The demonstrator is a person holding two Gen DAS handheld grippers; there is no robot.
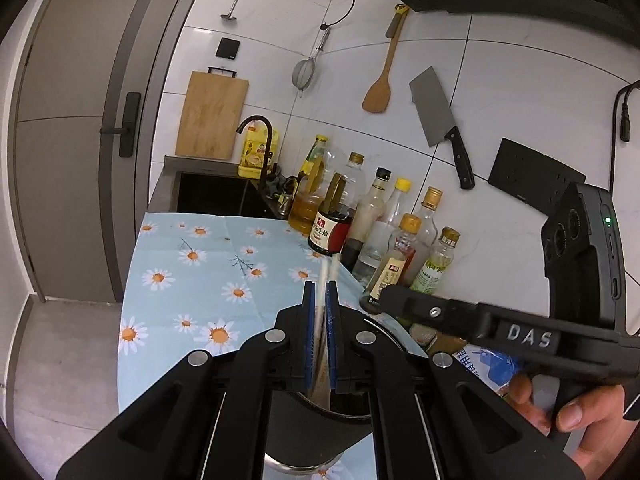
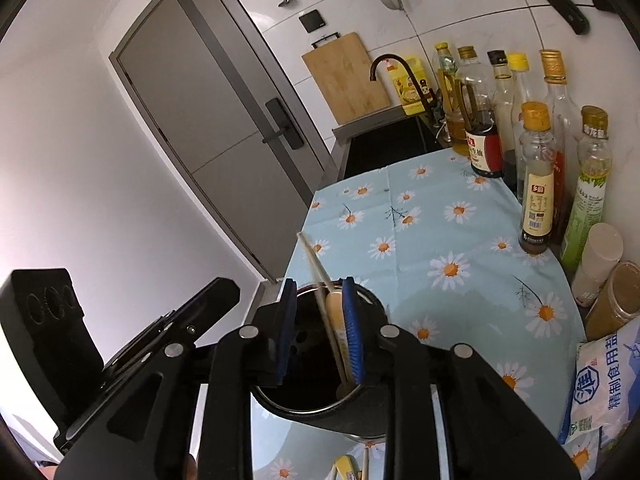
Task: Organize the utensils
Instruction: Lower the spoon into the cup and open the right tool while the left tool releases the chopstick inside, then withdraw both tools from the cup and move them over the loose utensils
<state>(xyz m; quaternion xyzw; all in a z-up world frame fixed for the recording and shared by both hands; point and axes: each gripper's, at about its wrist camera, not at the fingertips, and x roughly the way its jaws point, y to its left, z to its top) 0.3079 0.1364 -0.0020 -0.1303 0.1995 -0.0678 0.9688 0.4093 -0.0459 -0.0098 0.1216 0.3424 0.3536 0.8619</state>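
My left gripper is shut on a pair of pale chopsticks that stand upright, lower ends inside a dark round utensil holder below the jaws. In the right wrist view the same holder sits on the daisy cloth, with chopsticks and a pale spoon handle sticking up from it. My right gripper is open, its blue pads either side of these, above the holder's rim. The right gripper's body shows at the right of the left view.
Several oil and sauce bottles line the wall. A salt bag and jars lie at right. More utensils lie on the cloth near the bottom edge. A sink with faucet is beyond the cloth.
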